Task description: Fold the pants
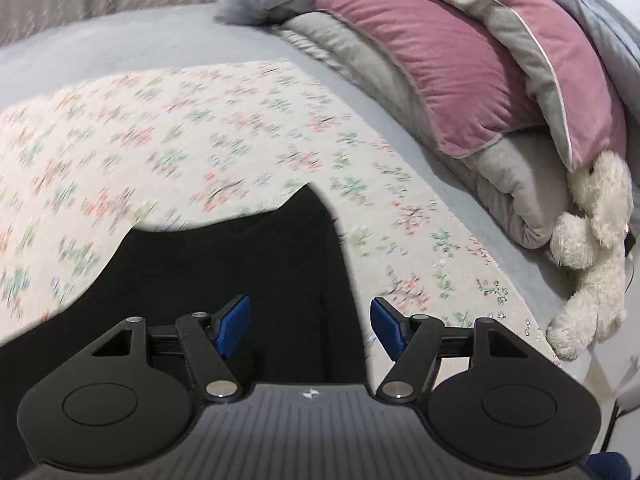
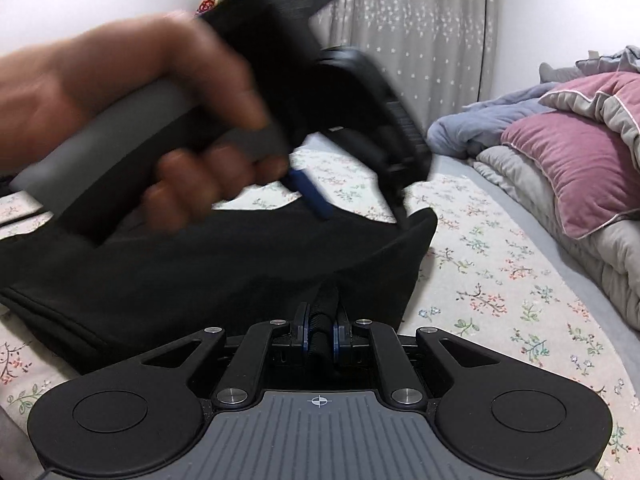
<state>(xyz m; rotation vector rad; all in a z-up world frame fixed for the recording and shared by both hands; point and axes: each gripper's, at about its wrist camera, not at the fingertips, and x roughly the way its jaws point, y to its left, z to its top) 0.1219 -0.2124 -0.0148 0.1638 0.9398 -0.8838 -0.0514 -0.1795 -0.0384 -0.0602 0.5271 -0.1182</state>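
Black pants [image 1: 240, 272] lie on a floral sheet [image 1: 200, 128] spread over the bed. My left gripper [image 1: 310, 326] hovers over one end of them, open, and its blue pads [image 1: 234, 326] touch no cloth. In the right wrist view a bunched fold of the pants [image 2: 200, 272] sits between the blue pads of my right gripper [image 2: 320, 332], which is shut on it. A hand [image 2: 120, 92] holds the left gripper [image 2: 356, 204] above the pants' far corner; it is blurred there.
Pink and grey pillows and a quilt [image 1: 460, 72] are piled along the right side of the bed. A white plush toy [image 1: 592, 248] lies at the bed's right edge. A grey curtain [image 2: 420, 32] hangs behind. Floral sheet [image 2: 500, 280] lies bare to the right of the pants.
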